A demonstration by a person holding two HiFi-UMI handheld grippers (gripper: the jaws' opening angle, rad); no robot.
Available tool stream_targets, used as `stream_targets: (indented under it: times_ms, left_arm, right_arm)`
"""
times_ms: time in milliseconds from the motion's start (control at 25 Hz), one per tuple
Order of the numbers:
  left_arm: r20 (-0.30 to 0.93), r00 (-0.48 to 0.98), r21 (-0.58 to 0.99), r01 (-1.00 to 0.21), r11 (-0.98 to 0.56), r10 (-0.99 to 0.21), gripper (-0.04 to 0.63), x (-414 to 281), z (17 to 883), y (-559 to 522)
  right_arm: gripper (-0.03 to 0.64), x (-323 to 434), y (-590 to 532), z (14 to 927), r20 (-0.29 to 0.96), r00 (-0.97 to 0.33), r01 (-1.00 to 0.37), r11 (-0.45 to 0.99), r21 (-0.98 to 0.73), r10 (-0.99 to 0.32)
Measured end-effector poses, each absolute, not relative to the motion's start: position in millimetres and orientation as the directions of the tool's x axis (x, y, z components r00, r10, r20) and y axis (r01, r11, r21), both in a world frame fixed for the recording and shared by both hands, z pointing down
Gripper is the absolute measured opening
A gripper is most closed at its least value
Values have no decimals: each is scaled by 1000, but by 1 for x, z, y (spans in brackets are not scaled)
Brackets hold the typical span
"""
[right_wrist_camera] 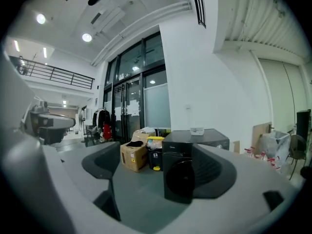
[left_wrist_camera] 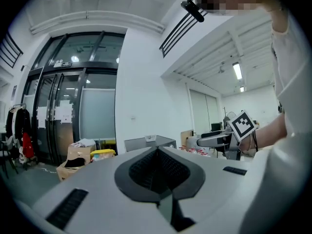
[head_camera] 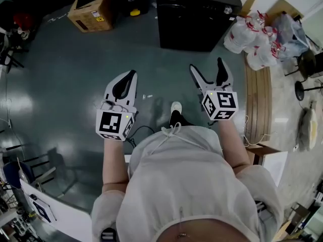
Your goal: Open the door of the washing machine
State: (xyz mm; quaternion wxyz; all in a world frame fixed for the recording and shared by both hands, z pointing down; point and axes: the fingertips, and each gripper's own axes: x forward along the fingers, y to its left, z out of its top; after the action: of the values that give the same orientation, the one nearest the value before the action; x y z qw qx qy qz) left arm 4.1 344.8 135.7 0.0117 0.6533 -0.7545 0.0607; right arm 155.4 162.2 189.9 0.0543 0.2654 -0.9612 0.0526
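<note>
Ahead of me across the grey floor, the black washing machine stands well apart from both tools, with a cardboard box off to its left. From the right gripper view I can see its front face with the round dark door, which looks closed; I cannot make out a handle or latch from here.

My right tool is released, its jaws spread wide with nothing between them but the distant machine framed in the gap. My left tool is clenched, jaws pressed together on nothing. Both are held out in front of me, roughly level, pointing toward the machine.

I judge this to be the approach: no contact with the door has been made, so the opening itself has not begun. What comes next, as I see it, is closing the gap to the machine and lowering the right tool to door height. Then I need to find the door's edge or handle, so the spread jaws can close on it and pull it outward.
</note>
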Motion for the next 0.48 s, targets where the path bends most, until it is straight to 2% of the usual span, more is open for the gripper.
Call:
stream_targets:
  times_ms: [480]
  left_arm:
    - [121, -150, -77, -987, 141, -981, 21, -68, 152, 179]
  right_arm:
    - [449, 69, 3, 214, 189, -859, -498, 862, -93, -475]
